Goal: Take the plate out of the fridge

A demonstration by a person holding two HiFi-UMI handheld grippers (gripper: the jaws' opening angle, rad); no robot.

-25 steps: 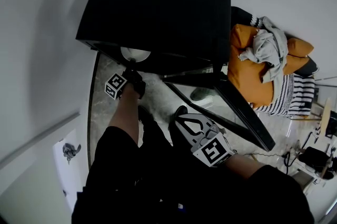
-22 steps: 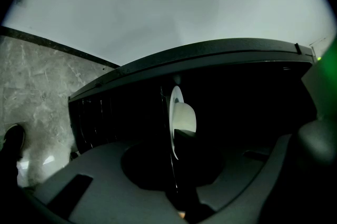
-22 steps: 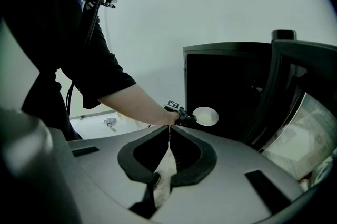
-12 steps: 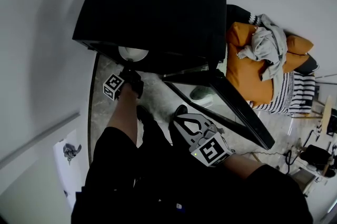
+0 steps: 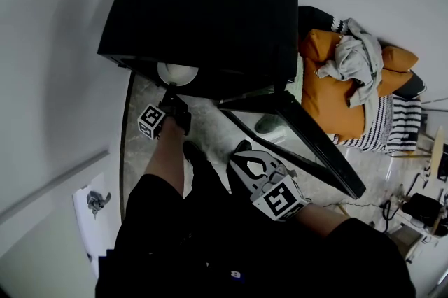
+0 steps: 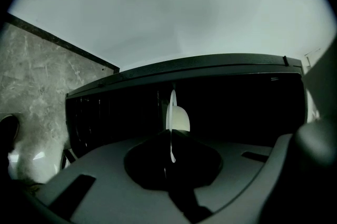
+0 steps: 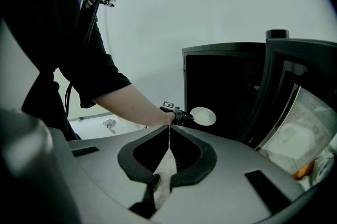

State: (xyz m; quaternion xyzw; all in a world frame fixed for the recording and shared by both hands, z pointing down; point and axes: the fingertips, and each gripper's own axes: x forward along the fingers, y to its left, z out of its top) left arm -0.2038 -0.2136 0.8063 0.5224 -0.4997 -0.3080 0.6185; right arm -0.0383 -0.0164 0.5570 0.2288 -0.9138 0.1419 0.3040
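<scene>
At the fridge's (image 5: 210, 3) open front, the left hand-held gripper (image 6: 171, 140) is closing on the white plate's (image 6: 178, 115) rim; nearer, the right hand-held gripper (image 7: 169, 129) has its jaws together, empty.

Fridge (image 5: 210, 3): set against the wall, its door (image 5: 318, 143) swung open at the right. Plate (image 5: 175, 73): found at the fridge's open front (edge-on in the left gripper view), its rim caught between the closing jaws of the left gripper (image 6: 171, 132). Cushions (image 5: 329, 104): placed right of the fridge, clothing (image 5: 353, 62) heaped on top.
</scene>
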